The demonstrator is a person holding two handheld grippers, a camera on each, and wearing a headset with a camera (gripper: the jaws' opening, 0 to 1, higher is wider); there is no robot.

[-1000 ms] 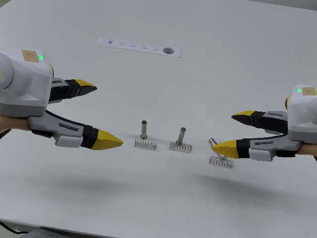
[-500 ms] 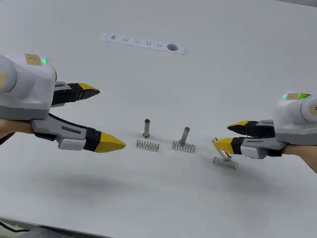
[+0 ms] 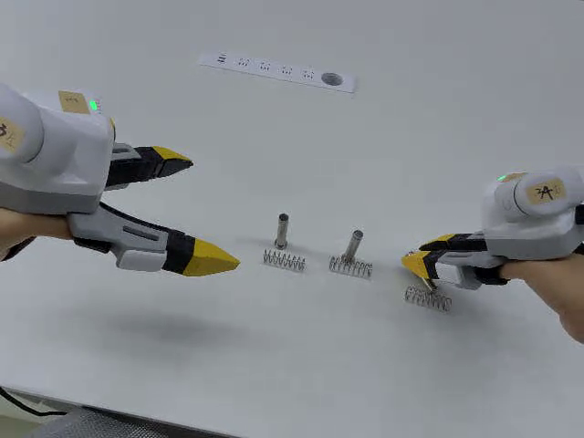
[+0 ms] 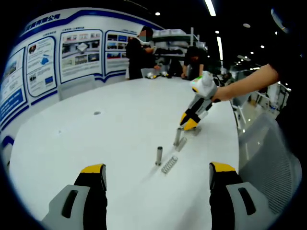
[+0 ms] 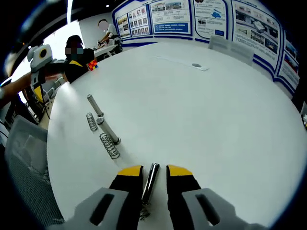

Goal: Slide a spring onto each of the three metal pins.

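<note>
The right hand-held gripper [image 3: 416, 259] is closed around the tilted pin [image 5: 151, 176] at 3 o'clock, with a spring [image 3: 428, 298] lying just beside. The left hand-held gripper [image 3: 213, 213] is held wide open at 9 o'clock.

3rd pin [image 5: 149, 184]: lower end hidden between right gripper [image 5: 154, 170] jaws | jaw contact: unclear

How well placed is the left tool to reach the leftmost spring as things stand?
Probably yes: the left tool is open and empty, and only bare table lies between it and the leftmost spring.
</note>
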